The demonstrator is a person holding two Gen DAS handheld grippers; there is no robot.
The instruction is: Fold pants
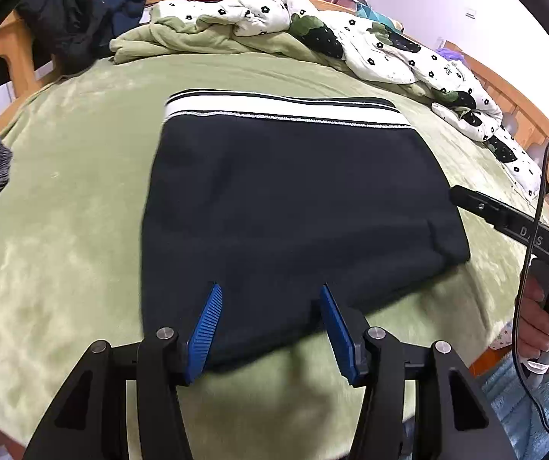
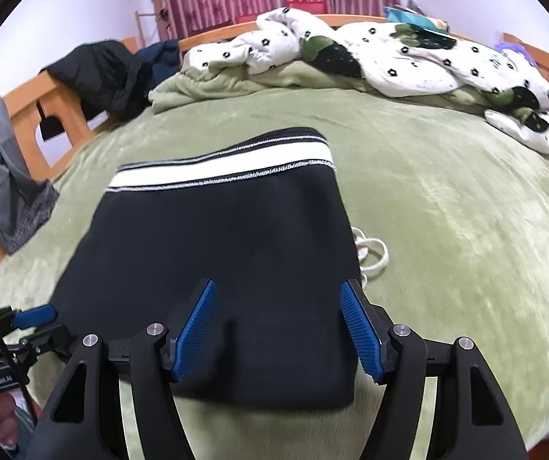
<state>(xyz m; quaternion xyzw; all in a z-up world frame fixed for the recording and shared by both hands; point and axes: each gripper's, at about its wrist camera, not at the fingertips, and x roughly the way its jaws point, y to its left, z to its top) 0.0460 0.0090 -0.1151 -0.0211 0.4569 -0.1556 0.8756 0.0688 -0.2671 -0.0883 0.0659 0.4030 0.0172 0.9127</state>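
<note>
A green-blanketed bed (image 2: 446, 199) carries folded dark pants (image 2: 217, 253), a crumpled floral quilt (image 2: 408, 53) and dark clothes (image 2: 109, 73).

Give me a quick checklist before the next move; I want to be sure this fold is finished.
1. Pants folded into a compact rectangle on the green blanket: ok.
2. Left gripper open, holding nothing: ok.
3. Right gripper open, holding nothing: ok.
4. Waistband lying flat at the far edge: ok.
5. White drawstring tucked in: not ok, it spills out beside the pants.
6. Layers underneath lined up: cannot tell.
</note>
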